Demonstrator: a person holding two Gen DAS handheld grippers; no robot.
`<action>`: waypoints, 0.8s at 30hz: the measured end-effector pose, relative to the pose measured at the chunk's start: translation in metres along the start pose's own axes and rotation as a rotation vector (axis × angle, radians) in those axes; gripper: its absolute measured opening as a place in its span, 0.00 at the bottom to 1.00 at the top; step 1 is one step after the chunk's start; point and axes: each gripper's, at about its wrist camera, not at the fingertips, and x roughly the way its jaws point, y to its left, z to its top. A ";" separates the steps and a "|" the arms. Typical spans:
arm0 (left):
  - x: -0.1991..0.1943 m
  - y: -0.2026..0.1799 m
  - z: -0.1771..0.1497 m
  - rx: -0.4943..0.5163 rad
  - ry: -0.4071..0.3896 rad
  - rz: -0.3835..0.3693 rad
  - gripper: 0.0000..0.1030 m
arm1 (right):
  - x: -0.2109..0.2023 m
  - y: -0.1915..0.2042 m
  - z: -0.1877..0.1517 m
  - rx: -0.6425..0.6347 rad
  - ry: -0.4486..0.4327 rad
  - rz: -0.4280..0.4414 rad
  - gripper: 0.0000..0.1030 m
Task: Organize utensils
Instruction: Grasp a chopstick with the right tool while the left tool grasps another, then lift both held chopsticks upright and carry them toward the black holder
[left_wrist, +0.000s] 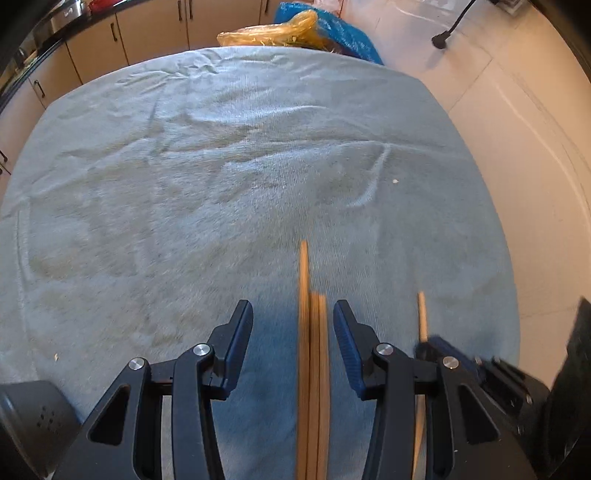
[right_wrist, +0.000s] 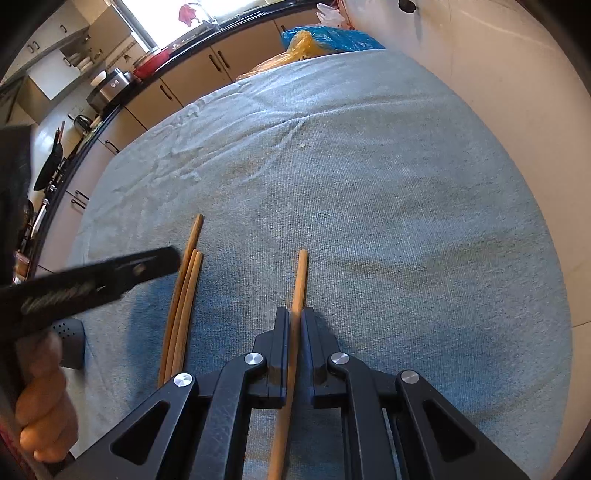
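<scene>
Kitchen cabinets ring my pale blue cloth-covered table (right_wrist: 369, 192). Near its front edge, my left gripper (left_wrist: 293, 328) hangs half-open around three bundled wooden chopsticks (left_wrist: 312, 369), pads clear. My right gripper (right_wrist: 294, 325) is clamped on a single wooden chopstick (right_wrist: 300, 277). Gathering step, I judge: next, lay that one alongside the bundle.

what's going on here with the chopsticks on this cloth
A person is sorting wooden chopsticks on a blue-grey cloth, a handheld gripper in each hand. The right gripper is shut on a single chopstick. The left gripper hangs open over a bundle of three chopsticks lying side by side on the cloth, its jaws on either side of them and not pressing them.
</scene>
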 end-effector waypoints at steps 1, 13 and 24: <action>0.003 -0.002 0.002 0.003 0.001 0.010 0.42 | 0.000 0.000 0.000 0.000 0.000 0.003 0.07; 0.007 -0.003 0.001 0.018 -0.029 0.102 0.10 | -0.002 -0.004 -0.001 -0.003 -0.009 0.025 0.07; -0.017 0.036 -0.044 -0.036 -0.019 -0.021 0.09 | -0.006 -0.002 -0.010 0.011 -0.024 0.018 0.07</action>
